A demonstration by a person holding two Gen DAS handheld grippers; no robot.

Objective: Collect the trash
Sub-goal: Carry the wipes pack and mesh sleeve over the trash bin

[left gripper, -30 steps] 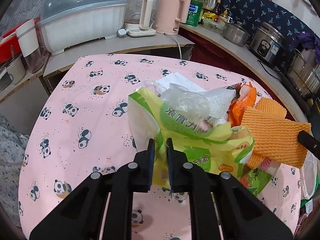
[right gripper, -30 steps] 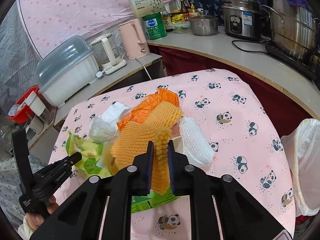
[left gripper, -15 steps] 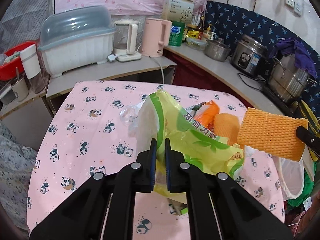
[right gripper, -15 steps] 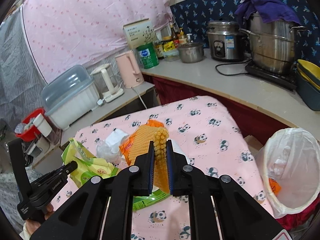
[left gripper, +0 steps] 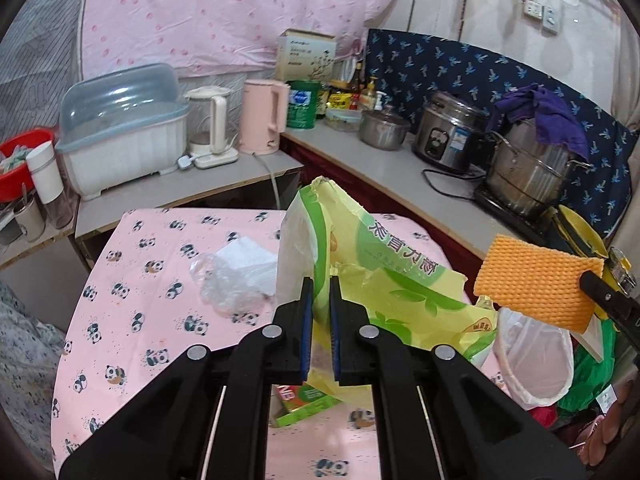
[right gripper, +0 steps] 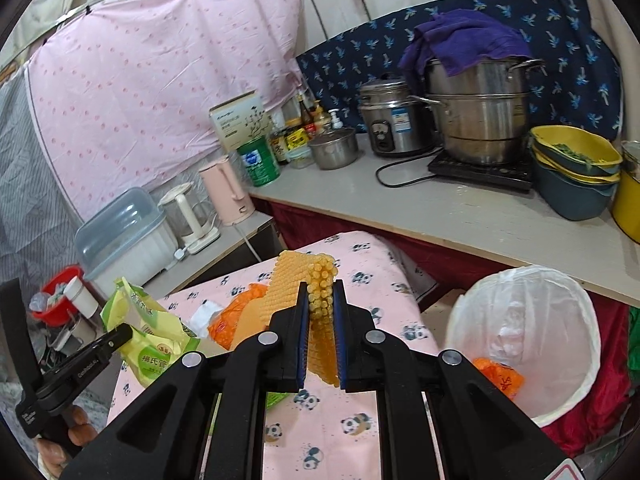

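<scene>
My left gripper [left gripper: 319,292] is shut on a yellow-green plastic bag [left gripper: 384,276], which hangs lifted above the pink panda tablecloth [left gripper: 132,312]. The right gripper [right gripper: 320,296] is shut on an orange foam net sleeve [right gripper: 320,320], also raised off the table; in the left wrist view that foam sleeve [left gripper: 536,284] hangs over the bin. A white-lined trash bin [right gripper: 524,324] stands to the right of the table, with an orange scrap inside. Clear plastic and white paper [left gripper: 236,276], an orange bag [right gripper: 232,316] and a green box [left gripper: 304,400] lie on the table.
A counter [right gripper: 440,208] along the wall carries pots, a rice cooker [left gripper: 452,136], kettles and a dish box [left gripper: 124,132]. A person's hand [right gripper: 64,440] holds the left gripper's handle. Green and red bags sit beside the bin.
Both grippers rose from the table and swung right, carrying the yellow-green bag and the foam sleeve. The bin has come into fuller view; the white paper and clear plastic now lie uncovered.
</scene>
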